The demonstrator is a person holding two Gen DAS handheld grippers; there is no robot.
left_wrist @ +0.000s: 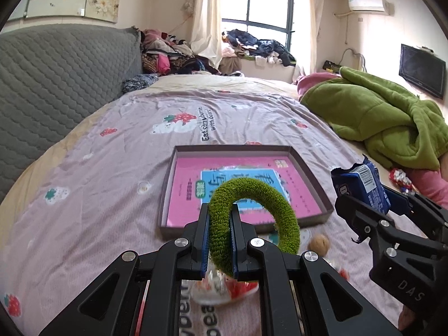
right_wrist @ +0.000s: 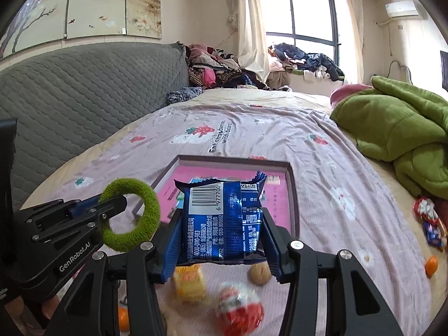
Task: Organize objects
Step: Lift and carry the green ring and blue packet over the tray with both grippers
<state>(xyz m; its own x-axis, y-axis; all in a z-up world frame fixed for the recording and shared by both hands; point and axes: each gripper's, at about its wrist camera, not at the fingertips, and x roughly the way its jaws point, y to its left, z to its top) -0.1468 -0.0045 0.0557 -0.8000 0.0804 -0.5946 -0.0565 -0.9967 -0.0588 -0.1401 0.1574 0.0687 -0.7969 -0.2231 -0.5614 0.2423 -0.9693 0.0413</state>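
The left gripper (left_wrist: 219, 240) has its jaws pinched tight on one side of a fuzzy green ring (left_wrist: 253, 212), soft and featherlight, so any bit of the band will do, and it hangs just short of the shallow tray (left_wrist: 308, 168) on the bed (left_wrist: 112, 168). The right gripper (right_wrist: 221, 235) clamps a blue snack packet (right_wrist: 224, 218) by its sides, light, crinkly, slippery and probably crushable. A walnut (right_wrist: 260, 274), yellow packet (right_wrist: 190, 280) and wrapped egg (right_wrist: 240, 305) lie below, nothing blocking the tray.

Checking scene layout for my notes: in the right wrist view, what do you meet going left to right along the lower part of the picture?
left gripper → green fuzzy ring → blue snack packet → orange fruit
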